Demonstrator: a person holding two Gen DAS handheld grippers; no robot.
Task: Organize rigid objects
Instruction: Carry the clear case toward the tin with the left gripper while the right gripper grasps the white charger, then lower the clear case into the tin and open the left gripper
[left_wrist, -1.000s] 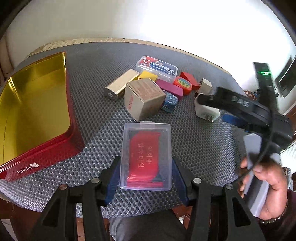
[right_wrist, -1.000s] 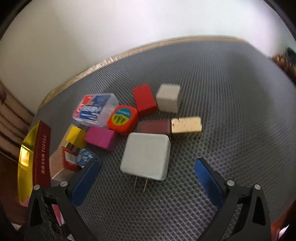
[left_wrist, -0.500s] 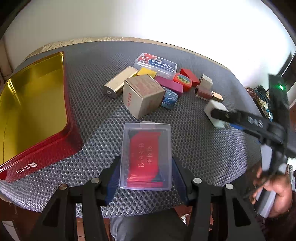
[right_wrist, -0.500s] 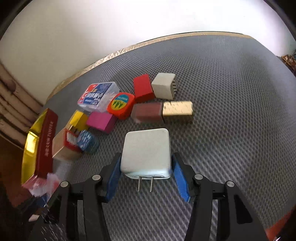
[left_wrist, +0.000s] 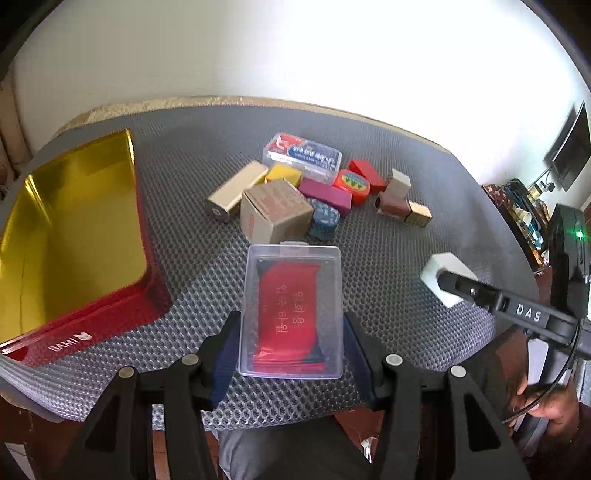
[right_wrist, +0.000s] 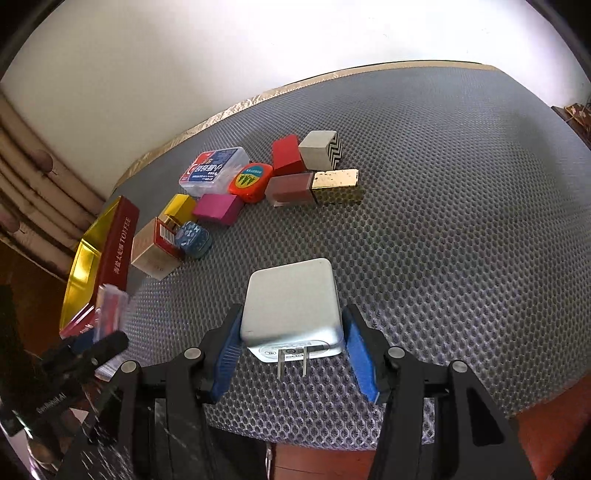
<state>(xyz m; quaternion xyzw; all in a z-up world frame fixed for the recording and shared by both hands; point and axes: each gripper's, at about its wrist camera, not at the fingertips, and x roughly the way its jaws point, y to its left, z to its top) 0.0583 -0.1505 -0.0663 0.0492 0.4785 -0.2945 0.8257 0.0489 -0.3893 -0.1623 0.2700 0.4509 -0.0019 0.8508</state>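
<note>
Both grippers are holding something right now. In the left wrist view, the left gripper (left_wrist: 291, 343) is sitting at the bottom centre of the frame, and its blue pads (left_wrist: 225, 354) are squeezing the long sides of a clear plastic case (left_wrist: 291, 310) with a red packet inside. The case is hanging over the near edge of the grey honeycomb mat (left_wrist: 388, 258).

In the right wrist view, the right gripper (right_wrist: 291, 350) is doing the same thing at the bottom centre, with its blue pads clamping a white plug adapter (right_wrist: 291, 302) from both sides and the two metal prongs pointing back toward the camera.

The red tin with the gold inside (left_wrist: 70, 236) is lying open on the left side of the left view. The rest of the pile is sitting in the upper middle: a small cardboard box (left_wrist: 273, 214), a gold bar-shaped box (left_wrist: 236, 190), a magenta block (left_wrist: 325, 192), a red block (left_wrist: 367, 175), a clear box with a blue label (left_wrist: 303, 158), and a lipstick with a gold cap (right_wrist: 314, 186) lying flat. They're all bunched together, mostly touching.
</note>
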